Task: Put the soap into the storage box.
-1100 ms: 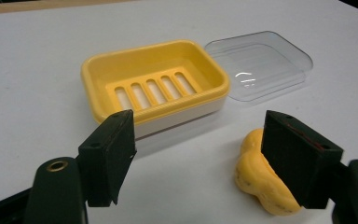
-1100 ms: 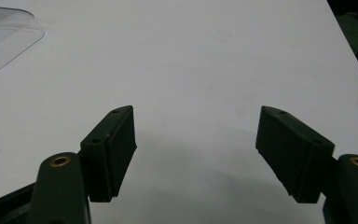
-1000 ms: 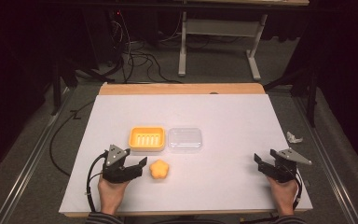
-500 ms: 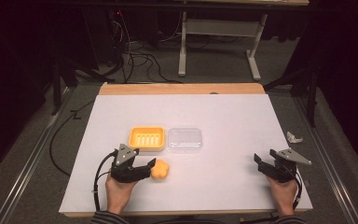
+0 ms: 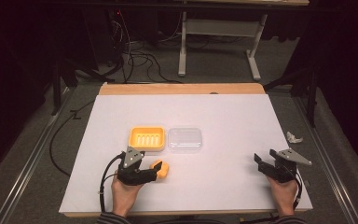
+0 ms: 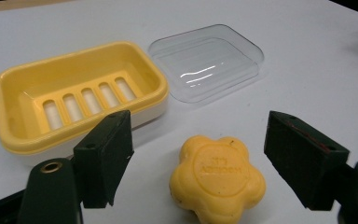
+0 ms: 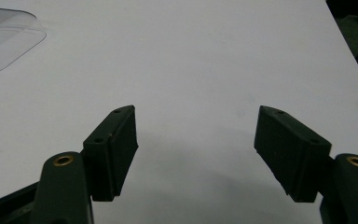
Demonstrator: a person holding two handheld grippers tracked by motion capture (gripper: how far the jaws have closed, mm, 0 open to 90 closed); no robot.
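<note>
Left tongs [image 6: 198, 154]: jaws wide apart, nothing gripped. Flower-shaped yellow soap [image 6: 217, 178] lies flat on the white desk [image 5: 223, 116] between the two jaws, nearer the left jaw in the left gripper view, not touching either as far as can be seen. In the high view the soap [image 5: 161, 169] sits at the tips of the left tongs [image 5: 153, 171], near the front edge of the desk, left of centre.

Soap is roughly round and lobed, so no real long axis; stamped face up. Jaw line already straddles it, so closing needs little realignment. Judgement: the gap on the right jaw side is larger, so the soap may be nudged sideways as the jaws shut.

Yellow soap dish [image 6: 77, 98] lies just beyond the soap, far and slightly left, slotted tray empty, open side up. Clear lid [image 6: 207, 63] beside the dish on its right, close against it; contact unclear. Likely destination is the dish: a short lift away from the person.

Right tongs [image 7: 196, 149]: jaws also wide apart, empty, over bare desk. In the high view they [image 5: 263, 164] rest at the near right, well apart from the soap. Left hand [image 5: 125, 193] is clearly the nearer one.
</note>
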